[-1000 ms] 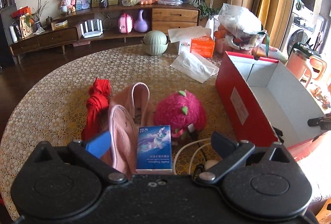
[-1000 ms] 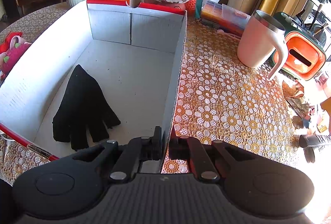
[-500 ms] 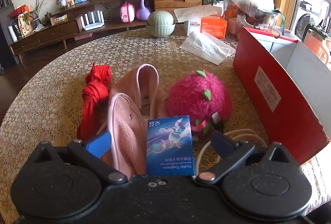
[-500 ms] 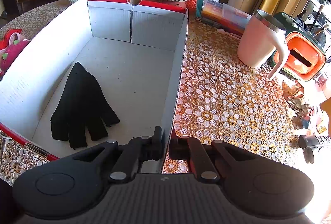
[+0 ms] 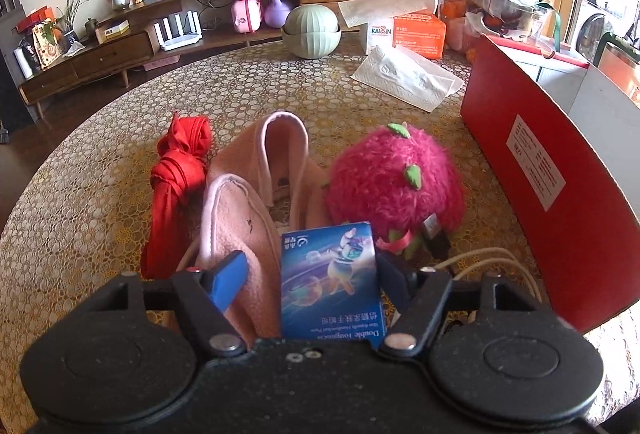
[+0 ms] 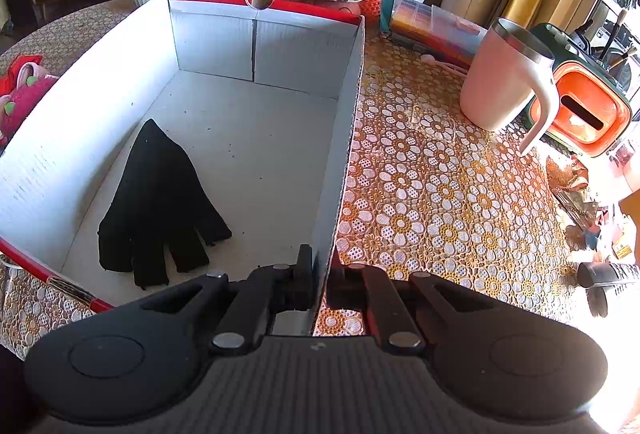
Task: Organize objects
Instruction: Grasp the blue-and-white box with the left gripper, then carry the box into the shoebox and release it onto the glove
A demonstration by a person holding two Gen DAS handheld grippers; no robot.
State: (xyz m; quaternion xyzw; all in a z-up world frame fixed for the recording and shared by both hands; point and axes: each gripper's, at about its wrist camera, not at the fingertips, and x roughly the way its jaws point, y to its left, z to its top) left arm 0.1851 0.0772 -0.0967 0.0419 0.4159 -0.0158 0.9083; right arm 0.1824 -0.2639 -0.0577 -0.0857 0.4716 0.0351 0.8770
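Round table (image 5: 100,201) with lace cloth, living-room shelving behind. Left gripper (image 5: 310,276): jaws have just been closing, a blue packet (image 5: 330,284) and the edge of a pink slipper (image 5: 236,230) between them; contact not clear. Red cloth (image 5: 176,177) left of the slippers, pink plush (image 5: 394,179) right. Right gripper (image 6: 318,280) clamped tight on the box (image 6: 344,137) wall. Black glove (image 6: 160,201) lies inside the box.

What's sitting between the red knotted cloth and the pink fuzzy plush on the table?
In the left wrist view, the pair of pink slippers lies between the red knotted cloth and the pink fuzzy plush, touching or nearly touching both.
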